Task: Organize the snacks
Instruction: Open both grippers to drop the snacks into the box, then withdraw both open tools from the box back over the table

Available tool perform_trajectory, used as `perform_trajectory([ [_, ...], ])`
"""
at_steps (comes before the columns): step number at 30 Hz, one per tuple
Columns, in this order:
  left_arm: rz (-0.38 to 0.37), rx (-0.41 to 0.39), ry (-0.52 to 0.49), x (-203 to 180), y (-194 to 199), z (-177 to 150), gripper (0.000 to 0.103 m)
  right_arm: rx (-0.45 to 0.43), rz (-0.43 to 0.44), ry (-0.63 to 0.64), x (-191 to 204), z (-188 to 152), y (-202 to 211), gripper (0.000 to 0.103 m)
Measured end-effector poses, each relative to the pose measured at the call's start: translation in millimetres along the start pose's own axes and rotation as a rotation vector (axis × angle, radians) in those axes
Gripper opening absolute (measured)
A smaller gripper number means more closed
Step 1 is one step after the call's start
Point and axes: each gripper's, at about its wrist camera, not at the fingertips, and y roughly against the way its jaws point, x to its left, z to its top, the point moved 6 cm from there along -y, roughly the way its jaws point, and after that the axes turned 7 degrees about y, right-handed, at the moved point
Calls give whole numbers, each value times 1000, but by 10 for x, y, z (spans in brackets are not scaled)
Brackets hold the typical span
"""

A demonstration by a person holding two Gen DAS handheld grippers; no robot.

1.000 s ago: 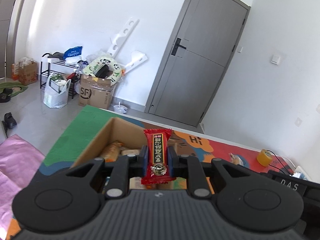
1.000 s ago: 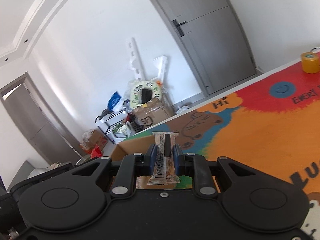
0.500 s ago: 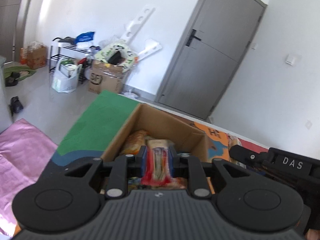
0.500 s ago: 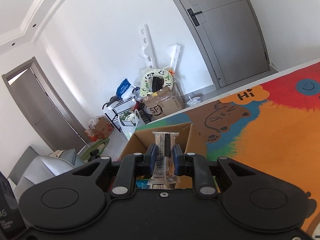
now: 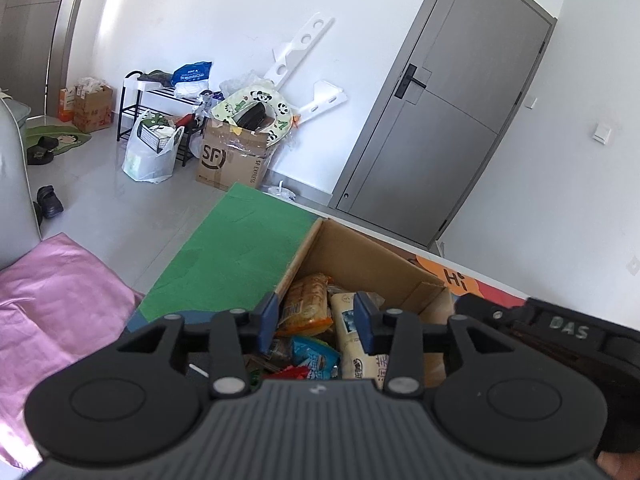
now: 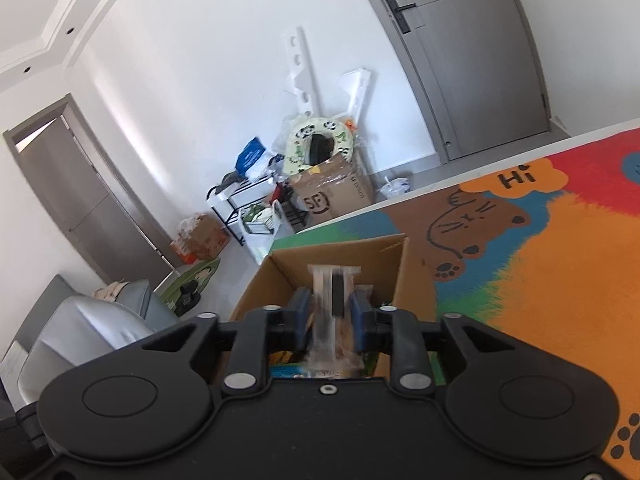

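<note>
A: L gripper (image 5: 315,322), jaws?
B: Apart, nothing between them. Through the gap you look straight down into the cardboard box (image 5: 362,254), which sits on the tabletop (image 5: 236,252).
A: What's in the box?
B: Left view only: orange packet (image 5: 306,304) far-left, long axis running near-to-far; cream packet (image 5: 354,336) beside it on the right, also lengthwise near-to-far, with dark characters at its near end, can't read them. Blue packet (image 5: 314,356) nearer, and a bit of red wrapper (image 5: 294,372) at the near edge.
A: R gripper (image 6: 330,320)?
B: Jaws clamped on a clear-wrapped snack (image 6: 334,300), blurred. Long axis along the fingers, far end poking out past the tips over the box (image 6: 340,256) opening. Dark strip down its middle.
A: R view add anything?
B: The colorful mat (image 6: 540,260): "Hi" in an orange cloud, a brown cat drawing, paw prints. Box contents mostly hidden there behind the jaws. Left view shows the mat's green corner, the "Hi" too, plus "DAS" on the black device at right, which looks like the other gripper's body.
A: Further back?
B: On the floor by the wall, an SF box (image 5: 232,160), "SF EXPRESS" on its side, panda-print ring (image 5: 256,110) on top. Black rack (image 5: 160,108) left of it, grey door (image 5: 448,128) to the right.
</note>
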Motion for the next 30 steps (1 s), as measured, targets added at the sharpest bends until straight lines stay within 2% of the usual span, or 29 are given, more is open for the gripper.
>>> perform_trajectory([
  [1,3,0,-2,-4,9,4,45,-10,-4,-8,-26,7,25,41],
  [3,2,-12,-12,-19,43,9,55,-19,15,-10,-57,13,96,41],
  [14,-23,-17,-39,-144,163,-111,86,-24,-7,-46,-328,-123,450,46],
  [19,-31,-7,-49,-220,206,-215,91,-36,-20,-49,-431,-193,678,53],
  [23,-28,6,-73,-316,236,-310,94,-46,-35,-39,-511,-255,867,66],
  [30,-56,26,-124,-519,374,-487,97,-61,-57,-30,-668,-342,1193,80],
])
